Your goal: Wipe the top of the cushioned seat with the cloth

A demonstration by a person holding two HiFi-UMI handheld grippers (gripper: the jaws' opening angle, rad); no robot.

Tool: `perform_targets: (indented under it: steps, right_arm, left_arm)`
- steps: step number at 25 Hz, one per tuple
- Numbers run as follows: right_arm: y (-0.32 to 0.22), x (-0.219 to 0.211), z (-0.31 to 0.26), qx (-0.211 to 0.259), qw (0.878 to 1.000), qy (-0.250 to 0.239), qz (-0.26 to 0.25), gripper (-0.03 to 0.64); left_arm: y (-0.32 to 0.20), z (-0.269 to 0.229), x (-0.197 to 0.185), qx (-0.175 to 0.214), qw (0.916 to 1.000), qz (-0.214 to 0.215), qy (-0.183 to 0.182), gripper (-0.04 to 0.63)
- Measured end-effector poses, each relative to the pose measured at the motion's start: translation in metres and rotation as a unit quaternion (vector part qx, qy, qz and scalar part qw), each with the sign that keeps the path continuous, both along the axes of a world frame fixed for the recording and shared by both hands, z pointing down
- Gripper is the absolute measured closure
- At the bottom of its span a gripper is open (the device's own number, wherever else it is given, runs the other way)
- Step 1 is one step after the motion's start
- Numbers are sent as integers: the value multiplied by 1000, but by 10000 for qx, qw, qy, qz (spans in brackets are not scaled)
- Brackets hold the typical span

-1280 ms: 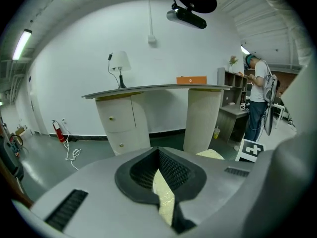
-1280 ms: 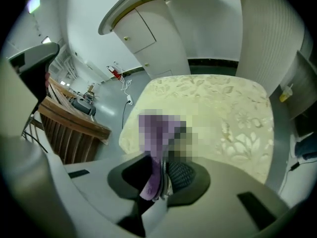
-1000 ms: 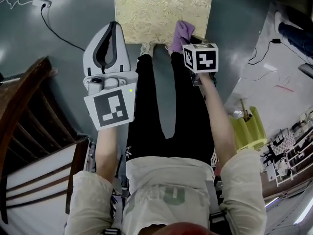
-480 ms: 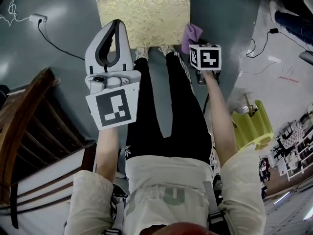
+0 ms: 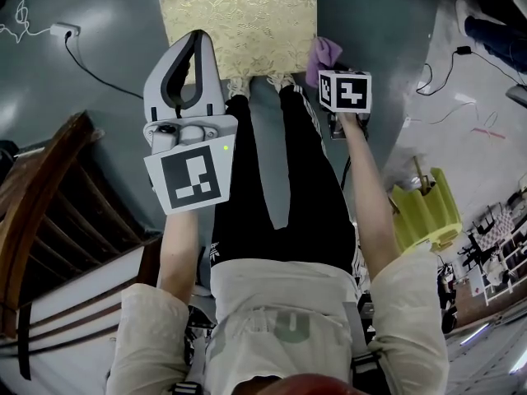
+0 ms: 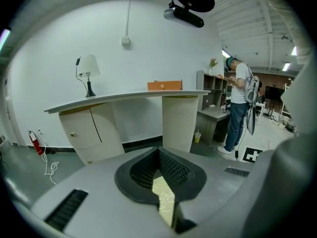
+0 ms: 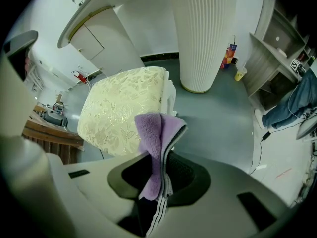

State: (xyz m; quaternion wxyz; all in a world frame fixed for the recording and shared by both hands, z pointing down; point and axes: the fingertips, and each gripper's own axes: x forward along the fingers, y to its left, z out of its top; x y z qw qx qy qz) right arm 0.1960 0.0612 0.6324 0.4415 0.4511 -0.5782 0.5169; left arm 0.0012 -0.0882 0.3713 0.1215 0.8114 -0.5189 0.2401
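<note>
In the right gripper (image 7: 161, 181) — cloth (image 7: 151, 133) between jaws.

Both bare forearms reach forward, the left forearm (image 5: 177, 249) beside the left leg and the right forearm (image 5: 366, 196) stretched further out. The left gripper (image 5: 198, 39) points ahead with its jaws together and nothing between them. The right gripper (image 7: 161, 170) is clamped on the purple cloth (image 7: 151, 133)
</note>
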Motion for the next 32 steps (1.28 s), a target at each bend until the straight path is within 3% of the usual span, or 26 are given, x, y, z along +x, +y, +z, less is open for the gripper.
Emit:
perform_targets:
  steps: [5, 9, 15, 22, 27, 32]
  right_arm:
    - [-8, -2, -20, 91, 10000, 24, 31, 529]
    - [-58, -22, -106, 997, 9950, -49, 18, 529]
    - [-144, -53, -309, 2829, 9590, -108, -153, 529]
    - [-138, -79, -496, 3979, 9163, -248, -383, 529]
    - [-110, -81, -548, 4477, 8928, -334, -363, 529]
    - [-91, -82, -548, 4635, 8845, -320, -414, 529]
  left_arm:
    - [-3, -25, 4, 97, 9999, -46, 97, 589]
    - [-13, -76, 2, 276, 9993, -123, 227, 589]
    - [-21, -164, -3, 311, 9992, -152, 182, 589]
    - [-9, -262, -10, 408, 9970, -437, 484, 589]
    - [19, -291, -6, 438, 9967, -372, 575, 589]
    - [47, -288, -1, 402, 9973, -265, 547, 589]
